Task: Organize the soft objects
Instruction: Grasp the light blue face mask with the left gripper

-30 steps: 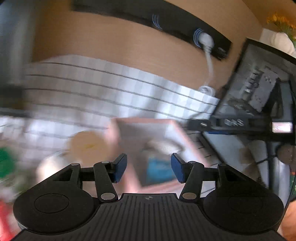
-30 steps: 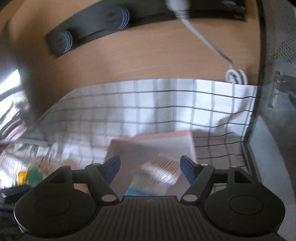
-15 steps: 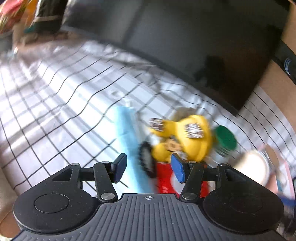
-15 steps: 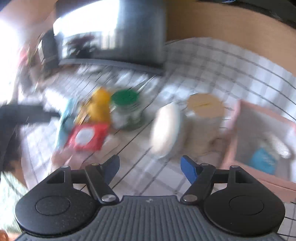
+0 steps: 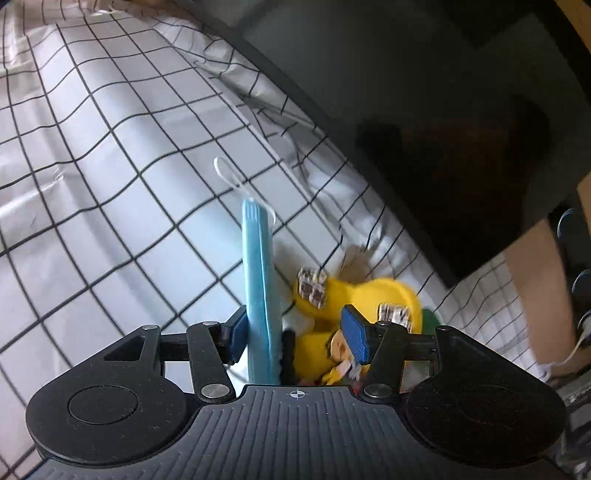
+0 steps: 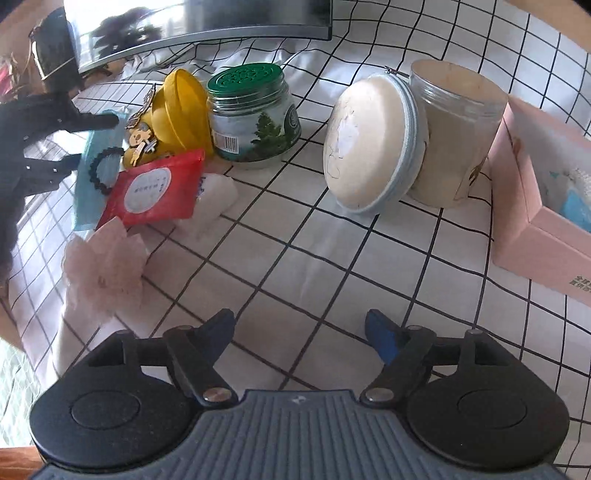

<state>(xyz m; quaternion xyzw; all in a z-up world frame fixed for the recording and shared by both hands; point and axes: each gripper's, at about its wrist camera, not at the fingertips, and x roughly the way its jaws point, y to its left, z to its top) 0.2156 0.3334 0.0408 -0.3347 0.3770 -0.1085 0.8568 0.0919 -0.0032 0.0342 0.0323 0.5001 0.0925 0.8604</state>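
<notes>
Setting: a home desk or table used as a work surface. Indicators: a white cloth point(image 6: 332, 258) with a black grid covers the top; a dark monitor point(image 6: 199, 18) stands at the far edge; wooden furniture shows behind it. Household items sit on the cloth: 1 green-lidded jar point(image 6: 253, 114), 1 clear tub point(image 6: 454, 133), 1 pink box point(image 6: 524, 206).

Checked cloth point(image 6: 332, 258) covers the surface under my jaws. Ahead-left of my rt jaws: pink flower point(image 6: 103, 266), red packet point(image 6: 151, 188), blue mask point(image 6: 88, 177). Straight ahead: green-lid jar point(image 6: 251, 114). Ahead-right: cream pouch point(image 6: 369, 144), tan jar point(image 6: 454, 136), pink box point(image 6: 535, 221).
</notes>
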